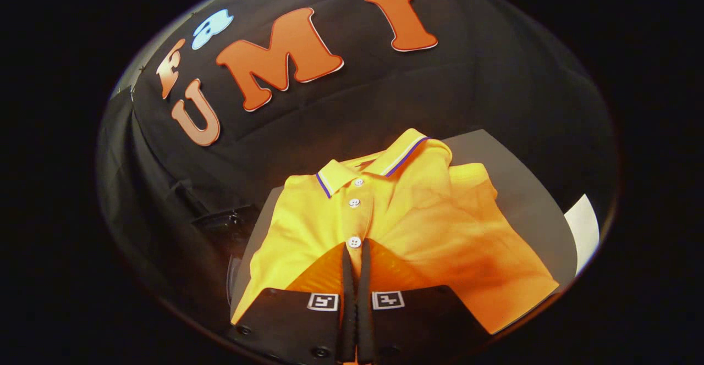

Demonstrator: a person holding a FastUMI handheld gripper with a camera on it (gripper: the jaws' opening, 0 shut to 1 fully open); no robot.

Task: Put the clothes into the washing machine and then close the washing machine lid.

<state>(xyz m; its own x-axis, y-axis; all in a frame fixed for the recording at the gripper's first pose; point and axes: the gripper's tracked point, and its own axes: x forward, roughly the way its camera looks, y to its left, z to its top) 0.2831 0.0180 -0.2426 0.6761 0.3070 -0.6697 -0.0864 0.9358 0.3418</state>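
A yellow polo shirt [418, 227] with white buttons and a striped collar lies on a grey tabletop [522, 189], collar pointing away from me. My gripper [356, 247] has its fingers pressed close together at the shirt's front placket, just below the lowest button. A thin strip of yellow fabric shows between them, and the cloth rises in folds on both sides of the fingertips. The lower hem of the shirt is hidden behind the gripper body.
A dark object [223, 227] with a rounded rim stands beyond the table's left edge; I cannot tell what it is. A white sheet [583, 227] lies at the table's right end. Black cloth walls close in behind.
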